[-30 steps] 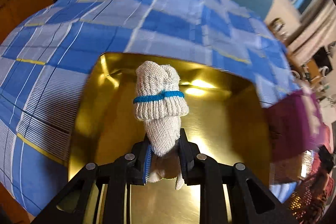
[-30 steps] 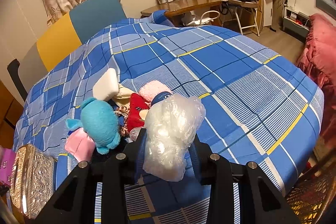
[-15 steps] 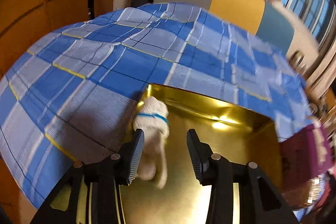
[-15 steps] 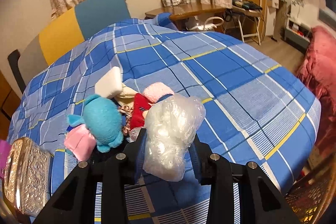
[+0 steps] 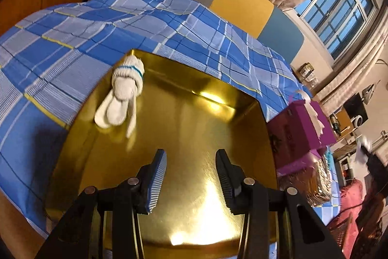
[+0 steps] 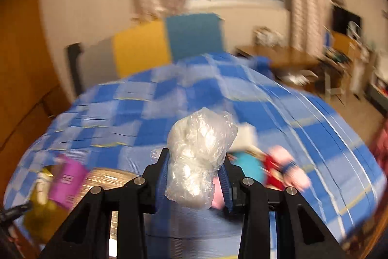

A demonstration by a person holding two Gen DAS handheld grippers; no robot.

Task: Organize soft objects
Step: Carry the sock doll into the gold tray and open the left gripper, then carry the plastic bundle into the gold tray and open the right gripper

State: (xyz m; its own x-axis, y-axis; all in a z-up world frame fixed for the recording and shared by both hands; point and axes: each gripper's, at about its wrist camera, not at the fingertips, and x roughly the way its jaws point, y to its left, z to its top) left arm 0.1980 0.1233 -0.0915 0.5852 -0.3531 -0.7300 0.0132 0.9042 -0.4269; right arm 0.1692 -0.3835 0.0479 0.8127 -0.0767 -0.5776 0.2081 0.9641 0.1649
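The rolled white knitted glove with a blue band [image 5: 126,86] has been released and now lies at the upper left of the shallow gold metal tray [image 5: 242,128]; the left tool [image 5: 191,176] is spread and drawn back. The crumpled clear plastic bag [image 6: 198,159] is kept pinched by the right tool [image 6: 194,181], likely next for the tray.

Bare gold tray [image 5: 194,128] beside glove bundle [image 5: 122,91]

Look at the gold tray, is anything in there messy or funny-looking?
Only slightly: the white rolled sock lies crooked against the far left rim of the gold tray, loose ends splayed. Nothing looks spilled or damaged.
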